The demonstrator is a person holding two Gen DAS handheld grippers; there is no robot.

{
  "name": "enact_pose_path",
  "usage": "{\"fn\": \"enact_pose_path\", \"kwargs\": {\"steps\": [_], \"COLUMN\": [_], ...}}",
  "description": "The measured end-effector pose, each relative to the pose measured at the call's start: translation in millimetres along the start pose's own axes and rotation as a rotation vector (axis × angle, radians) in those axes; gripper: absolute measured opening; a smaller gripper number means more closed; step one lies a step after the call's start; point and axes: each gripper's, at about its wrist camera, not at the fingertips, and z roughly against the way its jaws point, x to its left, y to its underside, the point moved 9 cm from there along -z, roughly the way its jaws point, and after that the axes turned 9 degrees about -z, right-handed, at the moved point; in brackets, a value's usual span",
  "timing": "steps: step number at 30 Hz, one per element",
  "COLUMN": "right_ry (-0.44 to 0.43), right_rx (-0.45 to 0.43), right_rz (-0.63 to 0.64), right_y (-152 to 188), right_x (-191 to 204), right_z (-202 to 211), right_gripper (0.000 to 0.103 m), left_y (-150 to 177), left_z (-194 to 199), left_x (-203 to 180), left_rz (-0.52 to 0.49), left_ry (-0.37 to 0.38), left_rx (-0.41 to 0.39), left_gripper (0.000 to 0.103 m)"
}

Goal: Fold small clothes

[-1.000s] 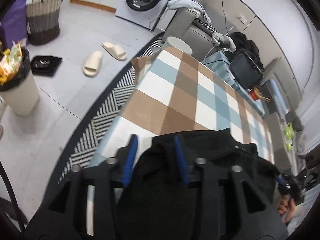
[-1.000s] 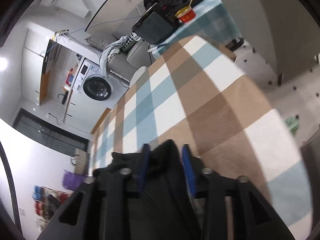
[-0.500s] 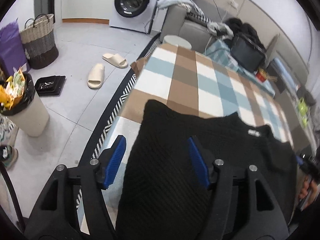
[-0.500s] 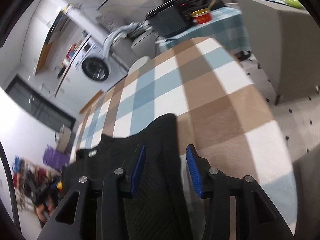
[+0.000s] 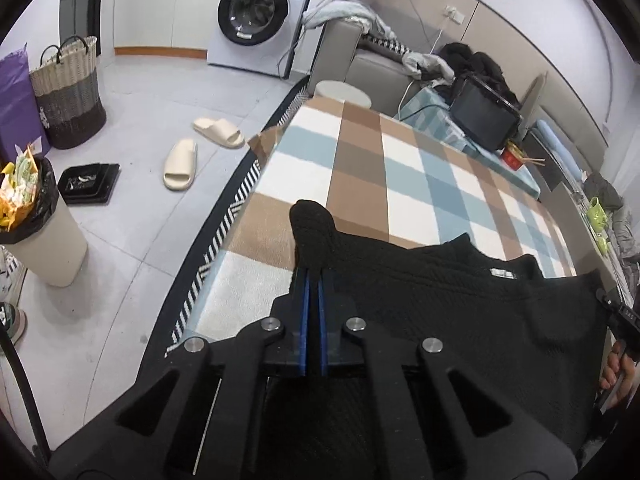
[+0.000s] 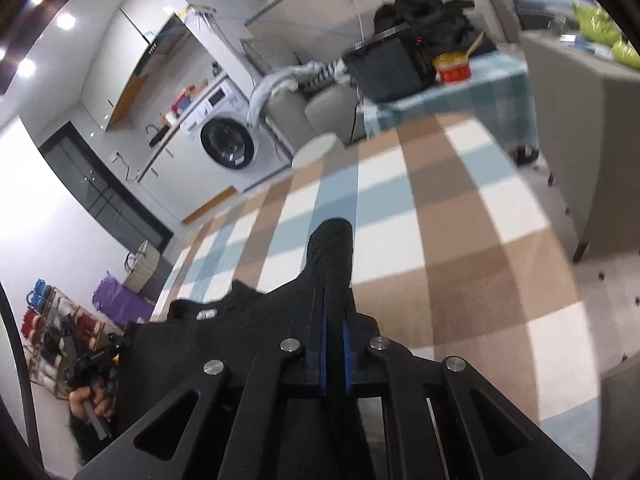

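Observation:
A black knitted sweater (image 5: 460,304) with a white neck label hangs spread between both grippers above the checked tablecloth (image 5: 392,168). My left gripper (image 5: 313,276) is shut on one top corner of the sweater, which sticks out past the blue pads. My right gripper (image 6: 334,300) is shut on the other top corner of the sweater (image 6: 224,344). In the left wrist view the right gripper (image 5: 620,320) and its hand show at the right edge. In the right wrist view the left gripper (image 6: 96,360) shows at the lower left.
The table's left edge drops to a striped rug (image 5: 224,232). On the floor are slippers (image 5: 180,160), a bin (image 5: 36,220) and a basket (image 5: 68,92). A black monitor (image 5: 484,116) and a red cup (image 6: 454,70) stand beyond the table's far end.
Both grippers were open over the flat-lying sweater half a second ago. Both have now shut on its top corners, and the sweater is drawn taut between them.

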Motion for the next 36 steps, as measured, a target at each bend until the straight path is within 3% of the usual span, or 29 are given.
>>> {"fn": "enact_pose_path", "kwargs": {"steps": [3, 6, 9, 13, 15, 16, 17, 23, 30, 36], "right_ry": [0.030, 0.106, 0.183, 0.149, 0.156, 0.168, 0.176, 0.172, 0.143, 0.145], "right_rx": [-0.023, 0.023, 0.089, 0.066, 0.045, 0.046, 0.046, 0.053, 0.092, 0.096], "right_rz": [0.020, 0.031, 0.007, -0.029, -0.013, -0.001, 0.003, 0.092, 0.227, 0.291], "right_y": [-4, 2, 11, 19, 24, 28, 31, 63, 118, 153], "right_x": [0, -9, -25, -27, -24, -22, -21, 7, 41, 56], "right_z": [2, -13, -21, -2, 12, 19, 24, 53, 68, 83], "right_gripper": [0.005, 0.005, 0.012, 0.045, 0.045, 0.049, 0.057, 0.093, 0.096, 0.097], "left_y": [-1, 9, 16, 20, 22, 24, 26, 47, 84, 114], "left_z": [-1, -12, -11, 7, 21, 29, 38, 83, 116, 132], "left_x": [8, 17, 18, 15, 13, 11, 8, -34, -90, -126], "left_rz": [0.017, 0.056, 0.079, 0.055, 0.034, 0.020, 0.008, -0.093, -0.209, -0.246], "left_ry": [-0.017, -0.040, -0.022, -0.033, -0.051, -0.063, -0.070, -0.052, -0.004, 0.058], "left_rx": [0.001, 0.069, 0.091, 0.062, 0.039, 0.029, 0.017, -0.041, -0.086, -0.087], "left_gripper": [0.001, 0.003, 0.013, 0.025, 0.035, 0.046, 0.056, 0.080, 0.097, 0.100]}}
